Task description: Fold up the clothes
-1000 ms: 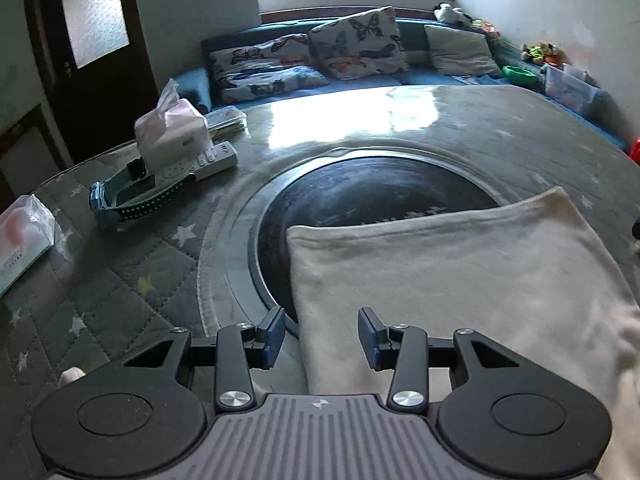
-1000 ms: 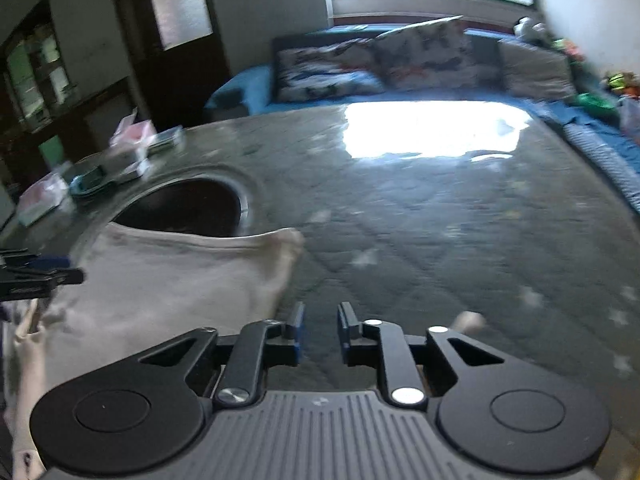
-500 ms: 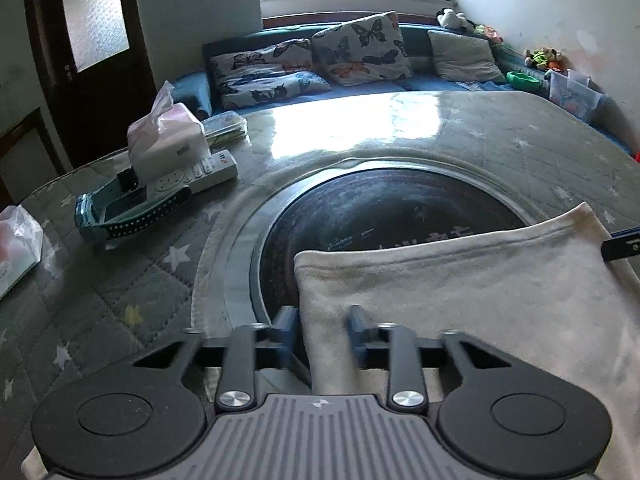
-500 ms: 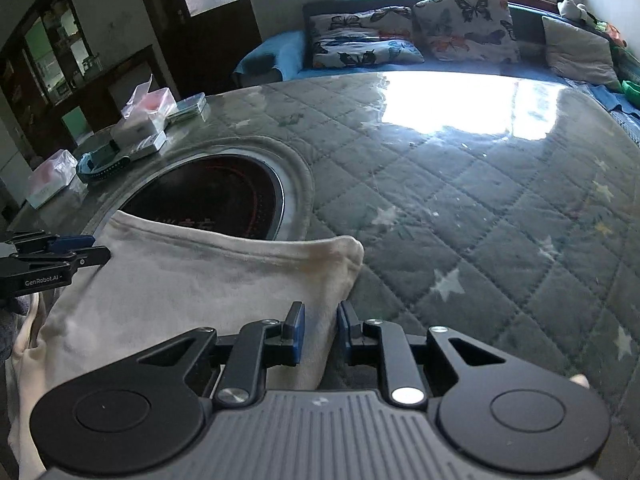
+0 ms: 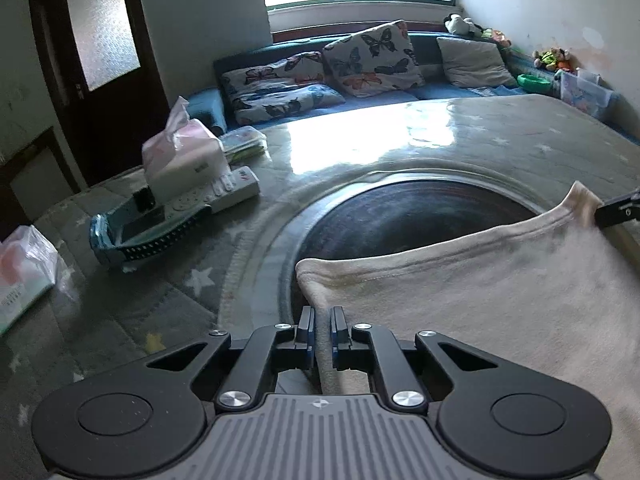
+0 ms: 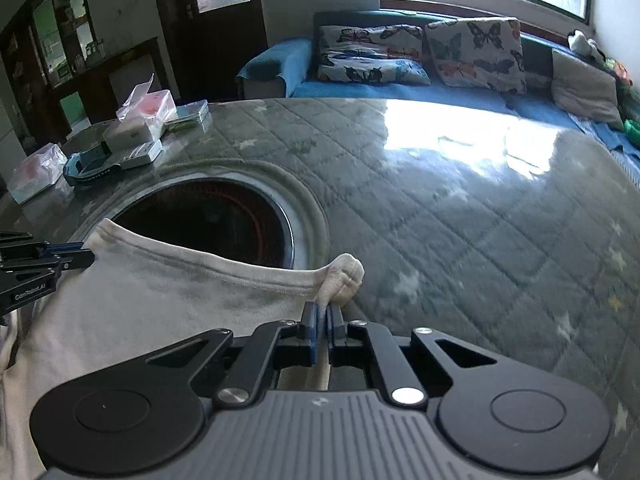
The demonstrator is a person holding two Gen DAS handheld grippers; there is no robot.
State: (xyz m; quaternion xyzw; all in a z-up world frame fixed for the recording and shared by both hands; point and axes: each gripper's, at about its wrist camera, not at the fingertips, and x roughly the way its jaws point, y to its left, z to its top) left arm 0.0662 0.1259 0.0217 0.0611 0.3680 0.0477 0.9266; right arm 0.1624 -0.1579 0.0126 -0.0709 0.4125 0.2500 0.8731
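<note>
Quilted grey worktop (image 6: 460, 208), star-printed, with round dark inset (image 5: 420, 216). Cream garment (image 5: 480, 300) spread flat across inset and near edge, hem stretched between both corners. Left gripper (image 5: 322, 322) fingers clamped on left corner; right gripper (image 6: 322, 316) fingers pinching bunched right corner. Probably early: corners gripped, no fold visible yet.

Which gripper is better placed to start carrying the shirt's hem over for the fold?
Neither alone. The left gripper and the right gripper are each shut on an opposite corner of the cream shirt, so the hem should probably be carried by both together.
</note>
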